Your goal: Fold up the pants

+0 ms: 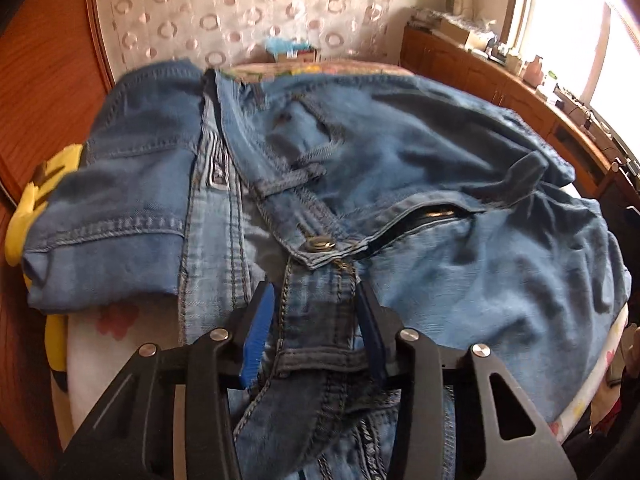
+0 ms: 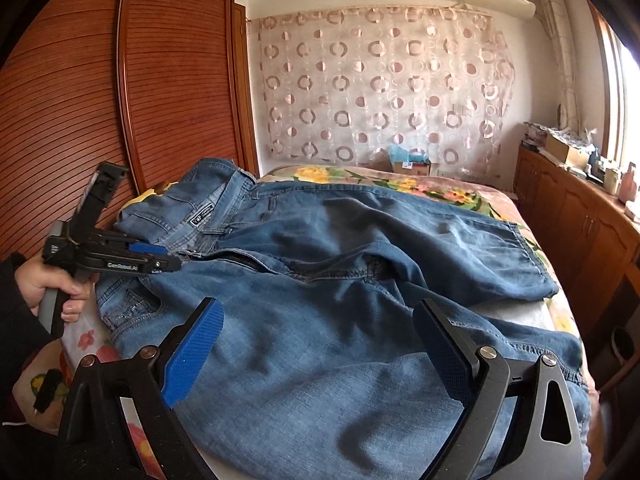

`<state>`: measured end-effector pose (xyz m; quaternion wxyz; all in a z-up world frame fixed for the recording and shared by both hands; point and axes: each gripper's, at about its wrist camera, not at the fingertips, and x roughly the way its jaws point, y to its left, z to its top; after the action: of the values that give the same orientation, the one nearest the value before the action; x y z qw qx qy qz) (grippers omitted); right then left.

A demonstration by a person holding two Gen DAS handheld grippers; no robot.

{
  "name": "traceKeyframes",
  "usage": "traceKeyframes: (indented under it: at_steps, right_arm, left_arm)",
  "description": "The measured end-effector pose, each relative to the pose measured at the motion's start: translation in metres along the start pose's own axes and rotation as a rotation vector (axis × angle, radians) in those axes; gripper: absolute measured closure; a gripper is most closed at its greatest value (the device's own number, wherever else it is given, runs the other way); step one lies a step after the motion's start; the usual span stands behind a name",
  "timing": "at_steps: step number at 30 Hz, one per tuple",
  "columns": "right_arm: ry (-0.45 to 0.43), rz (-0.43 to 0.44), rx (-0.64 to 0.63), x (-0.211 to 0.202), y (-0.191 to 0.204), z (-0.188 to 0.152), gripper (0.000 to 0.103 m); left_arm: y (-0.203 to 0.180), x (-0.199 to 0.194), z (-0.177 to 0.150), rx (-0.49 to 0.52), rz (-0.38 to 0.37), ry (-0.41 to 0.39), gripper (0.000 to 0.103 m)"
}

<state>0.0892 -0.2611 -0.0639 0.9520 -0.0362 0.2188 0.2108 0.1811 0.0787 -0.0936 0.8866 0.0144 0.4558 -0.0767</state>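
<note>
Blue jeans (image 2: 360, 232) lie spread across the bed, waist to the left, legs running right. In the left wrist view the waist is open, with the metal button (image 1: 319, 244) and the unzipped fly (image 1: 432, 214) showing. My left gripper (image 1: 316, 292) straddles the loose waistband strip (image 1: 316, 320); its blue pads (image 1: 260, 320) stand close on either side, with a thin gap on the left. The right wrist view shows a hand (image 2: 52, 284) holding that left gripper (image 2: 172, 263) at the waist. My right gripper (image 2: 318, 308) hovers wide open over the near leg, holding nothing.
A flowered bedspread (image 2: 400, 184) covers the bed. A wooden wardrobe (image 2: 80, 100) stands at the left, and low wooden cabinets (image 2: 580, 220) with clutter on top line the right wall. A yellow soft item (image 1: 44, 184) lies under the jeans' left edge. A small box (image 2: 412, 166) sits at the bed's far end.
</note>
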Motion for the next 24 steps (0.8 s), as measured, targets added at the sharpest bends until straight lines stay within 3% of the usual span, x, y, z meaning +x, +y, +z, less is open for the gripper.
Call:
traceKeyframes:
  at_steps: [7, 10, 12, 13, 14, 18, 22, 23, 24]
  right_arm:
    - [0.007, -0.008, 0.013, -0.004, -0.002, -0.002, 0.007]
    - [0.008, -0.011, 0.018, -0.007, -0.004, -0.003, 0.007]
    - [0.007, -0.014, 0.022, -0.011, -0.005, -0.005, 0.007]
    - [0.006, -0.016, 0.024, -0.011, -0.006, -0.005, 0.007]
    - [0.007, -0.018, 0.026, -0.012, -0.006, -0.006, 0.007]
    - [0.01, -0.028, 0.03, -0.015, -0.007, -0.008, 0.007]
    - [0.014, -0.039, 0.035, -0.018, -0.007, -0.009, 0.007]
    - [0.013, -0.041, 0.036, -0.019, -0.007, -0.009, 0.007]
    - [0.012, -0.045, 0.039, -0.021, -0.008, -0.009, 0.007]
  left_arm:
    - [-0.002, 0.006, -0.005, 0.017, 0.003, 0.017, 0.059]
    - [-0.002, 0.005, -0.006, 0.02, -0.018, 0.011, 0.07]
    - [-0.005, -0.002, -0.007, 0.037, -0.025, -0.005, 0.086]
    - [-0.007, -0.006, -0.007, 0.039, -0.029, -0.013, 0.087]
    - [-0.008, -0.009, -0.007, 0.044, -0.02, -0.025, 0.094]
    - [-0.006, -0.043, -0.004, 0.038, 0.0, -0.115, 0.095]
    - [0.012, -0.075, 0.004, 0.028, 0.061, -0.177, 0.096]
    - [0.02, -0.079, 0.006, 0.017, 0.076, -0.179, 0.101]
    - [0.029, -0.082, 0.008, 0.011, 0.13, -0.183, 0.101]
